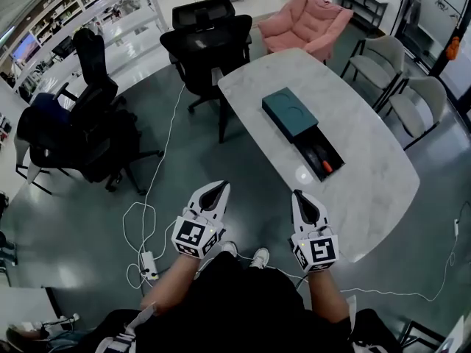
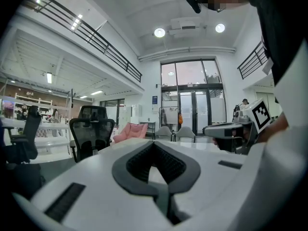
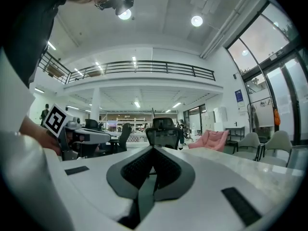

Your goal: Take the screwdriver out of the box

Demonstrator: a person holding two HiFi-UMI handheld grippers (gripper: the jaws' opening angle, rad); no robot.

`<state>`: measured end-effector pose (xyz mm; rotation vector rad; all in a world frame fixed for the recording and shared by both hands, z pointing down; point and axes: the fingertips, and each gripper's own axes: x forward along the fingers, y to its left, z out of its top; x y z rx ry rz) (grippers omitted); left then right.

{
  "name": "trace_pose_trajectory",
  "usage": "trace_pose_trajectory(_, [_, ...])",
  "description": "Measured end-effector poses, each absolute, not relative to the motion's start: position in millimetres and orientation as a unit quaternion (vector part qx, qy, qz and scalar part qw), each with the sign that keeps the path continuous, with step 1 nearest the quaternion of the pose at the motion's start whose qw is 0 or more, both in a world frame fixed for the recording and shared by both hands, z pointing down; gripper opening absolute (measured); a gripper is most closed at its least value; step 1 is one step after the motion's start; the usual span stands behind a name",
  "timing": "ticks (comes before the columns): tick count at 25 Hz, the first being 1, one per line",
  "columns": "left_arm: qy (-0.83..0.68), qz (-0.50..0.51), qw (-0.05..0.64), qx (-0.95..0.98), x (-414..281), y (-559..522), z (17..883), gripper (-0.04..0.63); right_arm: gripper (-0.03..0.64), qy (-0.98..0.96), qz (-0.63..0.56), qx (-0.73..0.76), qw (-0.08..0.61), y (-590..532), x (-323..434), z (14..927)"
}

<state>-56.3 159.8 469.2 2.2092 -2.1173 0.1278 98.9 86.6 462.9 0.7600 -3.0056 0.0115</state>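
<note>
Screwdriver (image 1: 324,164): orange handle, dark shaft. It lies in the black tray (image 1: 335,155) slid out of the teal box (image 1: 288,112) on the marble table (image 1: 372,175), with the tray end toward the person. Not yet touched.

Left gripper (image 1: 218,187): jaws closed tip to tip, nothing between them. Right gripper (image 1: 297,195): same, closed and empty. Both are held about level, side by side in front of the person, short of the table edge and well apart from the box.

Step in hand (judged): approach. Notes for doing it well:
- Right gripper is nearer the tray, so use it for the pick. Open the jaws before reaching the tray.
- Come down from above with jaws across the handle; the tray walls look to leave little room alongside.
- Grip the handle, not the thin shaft, so it is less likely to roll out.
- The box may slide, so the left gripper could steady its lid.
- Lift straight up, clear of the walls.
</note>
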Motion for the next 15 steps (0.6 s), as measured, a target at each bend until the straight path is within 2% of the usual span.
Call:
trace_pose_trajectory(9, [-0.677,0.042,0.046,0.734,-81.9,118.5,481.5,0.006,0.024,-0.966,0.021,0.255,0.04,57.5,70.3,488.7])
trace_pose_trajectory(15, [-0.653,0.042,0.027,0.756,-107.6,76.4,479.2,0.005,0.025,-0.961,0.01,0.276,0.023,26.1,36.0,479.5])
